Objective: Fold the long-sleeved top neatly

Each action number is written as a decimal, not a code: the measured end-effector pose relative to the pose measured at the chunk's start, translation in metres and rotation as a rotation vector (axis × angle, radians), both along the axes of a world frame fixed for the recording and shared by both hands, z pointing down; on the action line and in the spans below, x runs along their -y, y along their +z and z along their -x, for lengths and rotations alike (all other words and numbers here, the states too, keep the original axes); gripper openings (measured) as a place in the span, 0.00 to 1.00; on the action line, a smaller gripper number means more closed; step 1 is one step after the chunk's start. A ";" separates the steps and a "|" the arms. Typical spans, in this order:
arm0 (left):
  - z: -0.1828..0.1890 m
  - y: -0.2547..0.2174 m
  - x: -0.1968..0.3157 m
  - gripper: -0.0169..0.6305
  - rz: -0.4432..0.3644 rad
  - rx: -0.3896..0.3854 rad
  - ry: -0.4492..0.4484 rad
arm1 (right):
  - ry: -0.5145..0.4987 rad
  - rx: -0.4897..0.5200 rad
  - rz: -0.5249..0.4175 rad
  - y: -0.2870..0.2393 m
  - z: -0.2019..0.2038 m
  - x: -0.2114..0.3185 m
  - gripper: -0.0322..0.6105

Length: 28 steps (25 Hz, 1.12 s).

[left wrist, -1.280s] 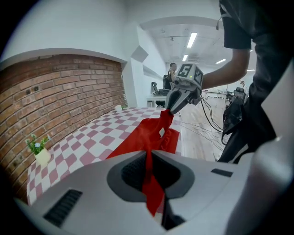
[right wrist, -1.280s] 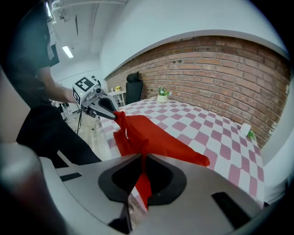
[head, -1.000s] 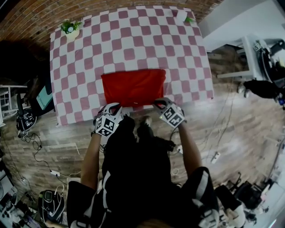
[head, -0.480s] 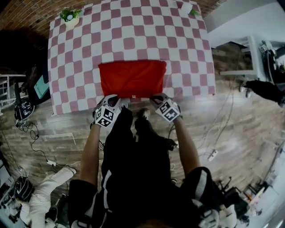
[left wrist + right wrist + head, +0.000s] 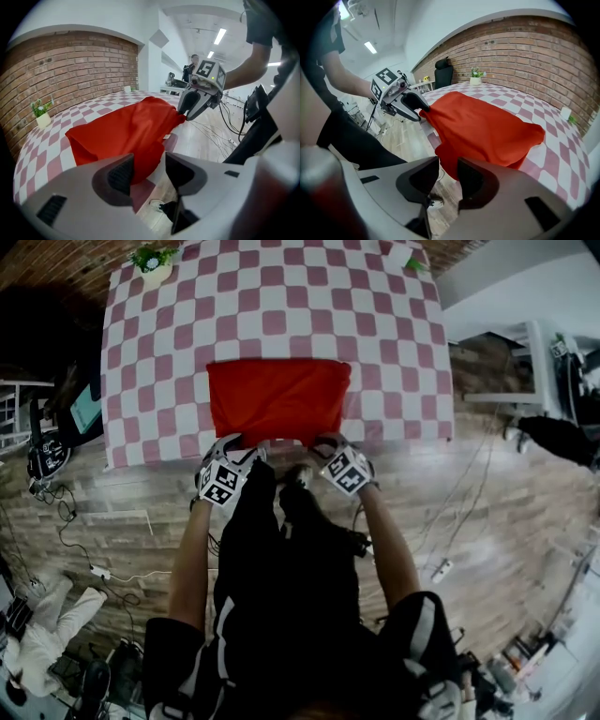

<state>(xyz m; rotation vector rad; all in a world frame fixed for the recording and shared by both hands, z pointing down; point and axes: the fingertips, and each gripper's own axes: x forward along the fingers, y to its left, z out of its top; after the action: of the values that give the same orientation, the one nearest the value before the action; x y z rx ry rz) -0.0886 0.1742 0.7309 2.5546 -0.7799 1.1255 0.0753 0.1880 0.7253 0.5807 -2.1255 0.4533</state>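
Note:
The red long-sleeved top [image 5: 277, 399] lies folded into a rectangle on the pink-and-white checked tablecloth [image 5: 281, 306], its near edge at the table's front edge. My left gripper [image 5: 236, 443] is at the top's near left corner and my right gripper [image 5: 324, 442] at its near right corner. Both have just been opening. In the left gripper view the jaws [image 5: 149, 171] stand apart, the red cloth [image 5: 122, 131] showing in the gap without being pressed. In the right gripper view the gripper [image 5: 447, 180] shows a narrower gap, with the cloth [image 5: 483, 129] just beyond it.
A small potted plant [image 5: 153, 261] stands at the table's far left corner and a white object with a green sprig [image 5: 400, 254] at the far right. Cables [image 5: 94, 568] trail over the wooden floor. A white table [image 5: 525, 352] stands to the right.
Both grippers have come down to the table's front edge with the top's near edge. Their jaws now stand apart, and the top lies flatter.

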 end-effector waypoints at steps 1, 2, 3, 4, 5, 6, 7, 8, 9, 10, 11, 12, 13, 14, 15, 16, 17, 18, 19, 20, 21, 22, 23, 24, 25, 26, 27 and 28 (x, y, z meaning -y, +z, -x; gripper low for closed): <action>0.000 -0.003 -0.002 0.33 -0.005 -0.003 -0.010 | -0.001 0.004 -0.006 -0.003 0.000 -0.001 0.21; 0.000 -0.006 -0.003 0.33 -0.011 -0.009 -0.022 | 0.000 0.012 -0.013 -0.007 -0.001 -0.003 0.22; 0.001 -0.011 -0.005 0.33 -0.016 -0.016 -0.033 | 0.004 0.024 -0.021 -0.013 -0.002 -0.005 0.22; 0.001 -0.016 -0.007 0.33 -0.022 -0.023 -0.044 | 0.009 0.041 -0.028 -0.019 -0.003 -0.006 0.22; 0.002 -0.022 -0.009 0.33 -0.032 -0.031 -0.056 | 0.015 0.061 -0.037 -0.027 -0.004 -0.005 0.22; 0.003 -0.029 -0.009 0.33 -0.044 -0.041 -0.071 | 0.019 0.080 -0.049 -0.035 -0.005 -0.004 0.22; 0.004 -0.038 -0.008 0.33 -0.059 -0.053 -0.089 | 0.021 0.094 -0.064 -0.043 -0.006 -0.002 0.22; 0.006 -0.048 -0.006 0.33 -0.076 -0.067 -0.114 | 0.021 0.103 -0.085 -0.051 -0.007 0.000 0.22; 0.007 -0.060 -0.004 0.32 -0.095 -0.084 -0.146 | 0.022 0.112 -0.106 -0.060 -0.007 0.003 0.22; 0.009 -0.071 -0.002 0.24 -0.114 -0.103 -0.185 | 0.029 0.127 -0.127 -0.070 -0.006 0.005 0.22; 0.011 -0.083 -0.001 0.16 -0.134 -0.123 -0.225 | 0.043 0.152 -0.146 -0.082 -0.005 0.009 0.22; 0.012 -0.095 0.000 0.12 -0.153 -0.145 -0.264 | 0.068 0.187 -0.164 -0.095 -0.004 0.012 0.22; 0.013 -0.107 0.000 0.10 -0.171 -0.166 -0.300 | 0.100 0.228 -0.181 -0.109 -0.003 0.016 0.18; 0.013 -0.119 0.001 0.07 -0.190 -0.186 -0.336 | 0.133 0.270 -0.195 -0.123 -0.001 0.019 0.14; 0.014 -0.131 0.002 0.06 -0.208 -0.202 -0.375 | 0.155 0.308 -0.206 -0.137 0.000 0.022 0.08; 0.015 -0.143 0.002 0.04 -0.223 -0.214 -0.415 | 0.162 0.338 -0.217 -0.151 0.001 0.023 0.06; 0.016 -0.154 0.002 0.04 -0.232 -0.224 -0.457 | 0.156 0.364 -0.233 -0.164 0.003 0.025 0.06; 0.016 -0.164 0.001 0.04 -0.237 -0.234 -0.498 | 0.148 0.392 -0.258 -0.174 0.004 0.027 0.06; 0.017 -0.174 -0.001 0.04 -0.239 -0.245 -0.536 | 0.141 0.420 -0.287 -0.183 0.005 0.029 0.06; 0.019 -0.183 -0.003 0.04 -0.242 -0.253 -0.569 | 0.139 0.439 -0.305 -0.191 0.006 0.030 0.06; 0.021 -0.190 -0.003 0.04 -0.250 -0.256 -0.595 | 0.139 0.443 -0.304 -0.199 0.009 0.031 0.06; 0.023 -0.195 -0.003 0.04 -0.261 -0.255 -0.614 | 0.136 0.434 -0.292 -0.205 0.012 0.031 0.06; 0.024 -0.199 -0.002 0.04 -0.269 -0.254 -0.630 | 0.128 0.422 -0.283 -0.210 0.015 0.033 0.06; 0.026 -0.200 -0.001 0.04 -0.274 -0.254 -0.642 | 0.115 0.411 -0.281 -0.214 0.019 0.036 0.06; 0.028 -0.200 -0.001 0.04 -0.273 -0.257 -0.654 | 0.098 0.403 -0.282 -0.216 0.023 0.040 0.06; 0.030 -0.200 -0.001 0.04 -0.266 -0.261 -0.663 | 0.081 0.396 -0.283 -0.218 0.027 0.044 0.06; 0.031 -0.199 -0.001 0.03 -0.256 -0.267 -0.673 | 0.063 0.389 -0.283 -0.219 0.031 0.048 0.06; 0.033 -0.197 0.000 0.04 -0.246 -0.272 -0.682 | 0.044 0.379 -0.283 -0.220 0.036 0.052 0.06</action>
<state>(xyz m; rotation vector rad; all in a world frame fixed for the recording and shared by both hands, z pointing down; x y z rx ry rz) -0.1218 0.1746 0.5335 2.2345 -1.6143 0.4790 0.0397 0.1360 0.5055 0.7497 -2.5679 0.3048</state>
